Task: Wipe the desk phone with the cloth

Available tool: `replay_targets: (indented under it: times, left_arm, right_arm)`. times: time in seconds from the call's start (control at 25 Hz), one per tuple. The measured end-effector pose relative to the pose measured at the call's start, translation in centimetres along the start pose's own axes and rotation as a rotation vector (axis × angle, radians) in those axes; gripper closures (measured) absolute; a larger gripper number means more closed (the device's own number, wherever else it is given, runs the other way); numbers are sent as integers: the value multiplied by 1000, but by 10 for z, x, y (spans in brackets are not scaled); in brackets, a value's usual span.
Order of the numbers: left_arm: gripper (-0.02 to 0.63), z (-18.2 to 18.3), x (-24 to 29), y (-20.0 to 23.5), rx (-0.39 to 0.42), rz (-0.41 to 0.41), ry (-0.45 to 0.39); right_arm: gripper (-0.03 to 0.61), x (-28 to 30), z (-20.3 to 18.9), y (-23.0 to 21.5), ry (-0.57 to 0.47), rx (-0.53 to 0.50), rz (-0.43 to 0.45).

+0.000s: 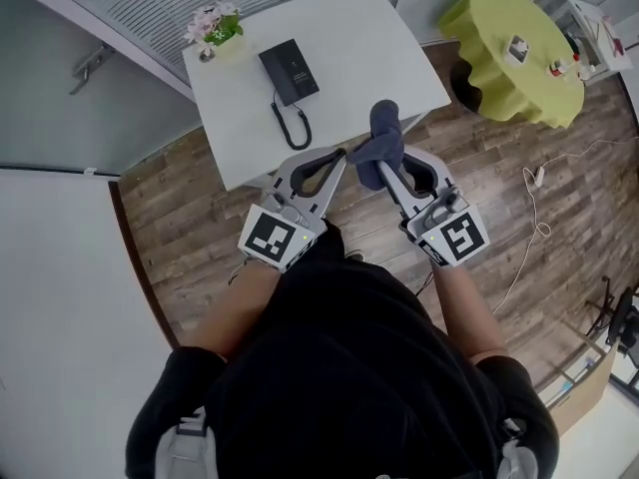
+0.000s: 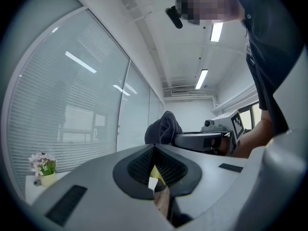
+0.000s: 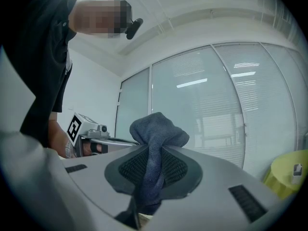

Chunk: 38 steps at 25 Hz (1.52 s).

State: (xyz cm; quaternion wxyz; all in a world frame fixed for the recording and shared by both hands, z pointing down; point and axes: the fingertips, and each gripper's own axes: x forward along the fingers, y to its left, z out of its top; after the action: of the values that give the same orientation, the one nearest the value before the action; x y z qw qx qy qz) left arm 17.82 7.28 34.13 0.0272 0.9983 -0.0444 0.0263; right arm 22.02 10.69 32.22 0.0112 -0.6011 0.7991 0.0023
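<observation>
The head view looks steeply down on the bench point(image 1: 349, 38); both gripper views tilt up toward the ceiling point(image 2: 183, 47), sharing the cloth point(image 3: 156, 129).

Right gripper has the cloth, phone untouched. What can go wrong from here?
1. The cord trails from the phone toward the near edge of the table; a wipe may snag it and drag the phone.
2. The left gripper is shut and empty, so nothing steadies the phone.
3. The flower pot stands near the phone; a wide sweep with the cloth in the right gripper might tip it.
</observation>
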Motion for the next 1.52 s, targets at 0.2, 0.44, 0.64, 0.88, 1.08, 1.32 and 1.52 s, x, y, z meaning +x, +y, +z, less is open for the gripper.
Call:
replay_targets:
  times: [0.2,0.44,0.64,0.88,1.08,1.32,1.52]
  left_arm:
    - [603,-1,8,53,-9,25,4]
    - [603,-3,8,115,-15,58,-5]
    - [603,-1,6,150,-18,90,-8]
    - [603,-15,4,186,-33,158,9]
    - [603,-18,10,214,-34,242,17]
    - [603,-32,27,252,-25,377,52]
    - [603,-52,37,279,-67,497,74]
  right_arm:
    - [500,50,-3,-18,19,-7,25]
    - [500,112,-7,-31,41,-10,56]
    - [500,152,-10,-38,52,-30,77]
    - [500,185,-18,-51,71,-48,115]
    - [500,212,-29,-71,82,-54,178]
    - [500,246,-49,-95,109,-83,286]
    - [500,274,-70,-115,148,-98,378]
